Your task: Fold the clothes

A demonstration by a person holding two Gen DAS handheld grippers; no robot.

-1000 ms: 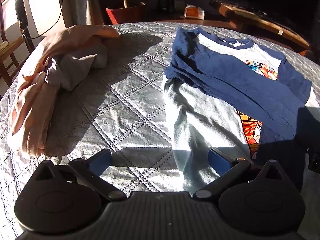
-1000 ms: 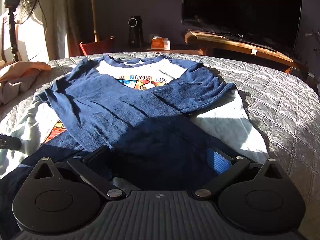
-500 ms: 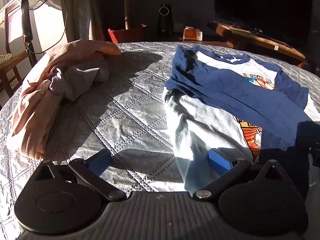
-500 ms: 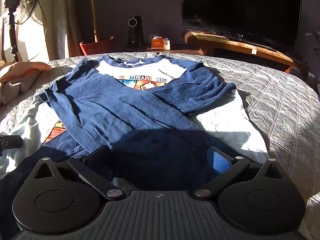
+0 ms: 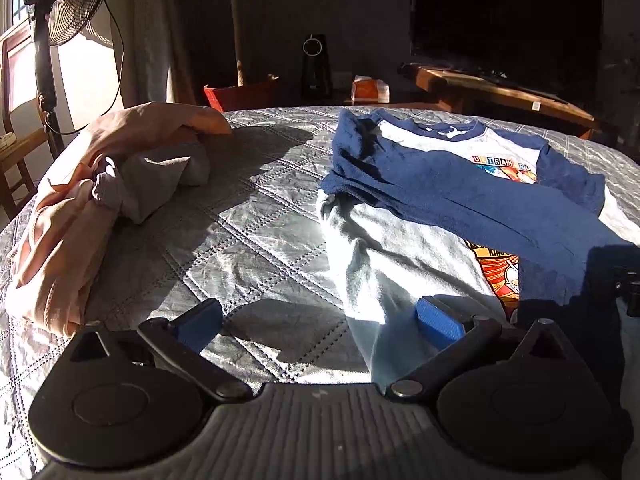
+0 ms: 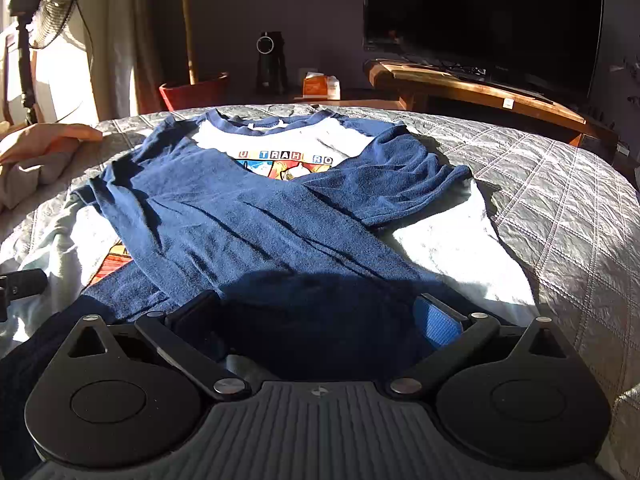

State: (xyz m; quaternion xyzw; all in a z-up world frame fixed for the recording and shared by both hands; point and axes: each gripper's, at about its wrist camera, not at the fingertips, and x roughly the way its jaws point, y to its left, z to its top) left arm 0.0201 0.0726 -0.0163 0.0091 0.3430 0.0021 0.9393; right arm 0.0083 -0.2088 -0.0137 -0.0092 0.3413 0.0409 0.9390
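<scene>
A: What is nearest to us?

B: The left gripper, spread wide and holding nothing. One finger is over the quilt; the other finger is at the pale hem of the shirt, at about 5 o'clock in this view. I think it waits there so it can take the hem corner.

A: And the other hand?

B: The right gripper is also released. Its two fingers stand on both sides of the dark blue cloth at 6 o'clock, and nothing is pinched.

A: Where is the shirt?

B: It lies flat in the middle of the bed, collar to 12 o'clock. Both blue sleeves are crossed over the chest, so probably the bottom must go up next.

A: Further away?

B: At 10 o'clock a crumpled peach garment waits, well apart. Behind the bed are a red plant pot and a television.
</scene>
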